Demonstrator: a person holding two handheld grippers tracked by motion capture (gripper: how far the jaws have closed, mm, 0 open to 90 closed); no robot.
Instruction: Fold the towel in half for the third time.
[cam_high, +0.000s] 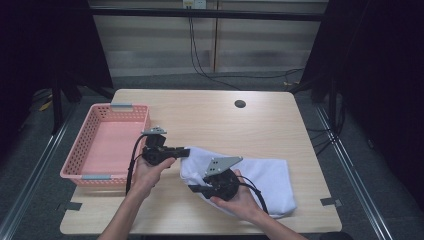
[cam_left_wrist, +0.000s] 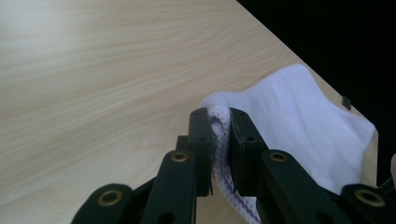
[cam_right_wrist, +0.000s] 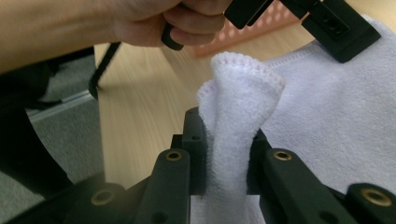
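Both tongs are clamping the white terry-cloth towel (cam_high: 260, 176): the left gripper (cam_left_wrist: 219, 140) is pinching a stitched edge between its pads, and the right gripper (cam_right_wrist: 224, 154) is pinching a bunched corner. The towel is lying on the pale wooden table (cam_high: 225, 125), trailing away from both jaw pairs, with the pink plastic slotted basket (cam_high: 107, 142) just beyond the left gripper. Looks like the grasp-and-lift step; next move is probably raising both corners evenly, keeping tension so neither edge slips.

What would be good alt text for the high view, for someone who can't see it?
A person's two hands each hold tongs clamped on the near-left edge of a white towel lying on a light wooden table; the left tongs pinch its upper corner, the right tongs its lower one. An empty pink basket sits at the table's left side.
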